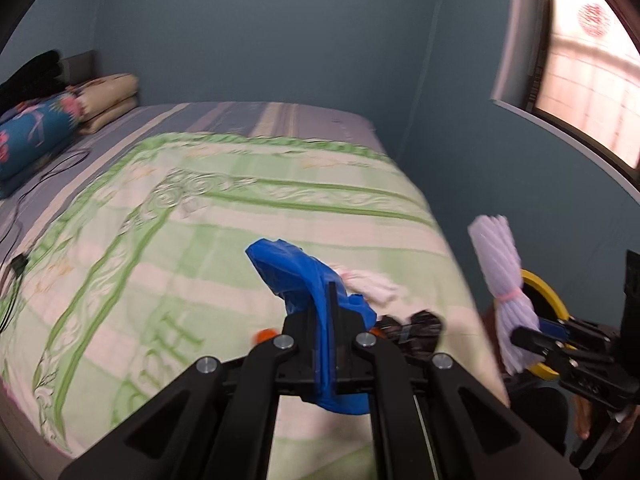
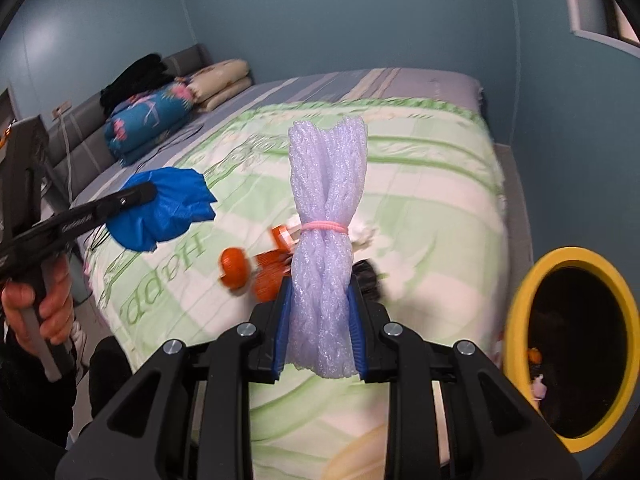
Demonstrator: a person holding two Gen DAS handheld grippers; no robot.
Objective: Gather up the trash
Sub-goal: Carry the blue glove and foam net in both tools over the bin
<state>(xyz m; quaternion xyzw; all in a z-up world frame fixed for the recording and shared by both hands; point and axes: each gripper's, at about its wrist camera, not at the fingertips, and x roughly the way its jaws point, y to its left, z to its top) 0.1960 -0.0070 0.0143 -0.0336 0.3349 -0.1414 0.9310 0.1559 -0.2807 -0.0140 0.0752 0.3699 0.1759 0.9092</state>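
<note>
Two hand-held grippers clench trash, left (image 1: 332,320) blue bag (image 1: 296,272), right (image 2: 320,320) foam bundle (image 2: 326,216), above blurred, perhaps orange scraps (image 2: 234,268).

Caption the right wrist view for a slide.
Right gripper clamps a foam bundle above the bed; left gripper holds a blue bag; yellow-rimmed bin waits at right.

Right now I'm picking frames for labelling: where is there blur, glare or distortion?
Left wrist view: green-patterned bedspread smeared by motion, bright window washed out, crumpled blue plastic bag fairly crisp. Right wrist view: orange scraps and yellow-rimmed bin blurred, lilac foam-net bundle sharp; fisheye bends both views' edges.
</note>
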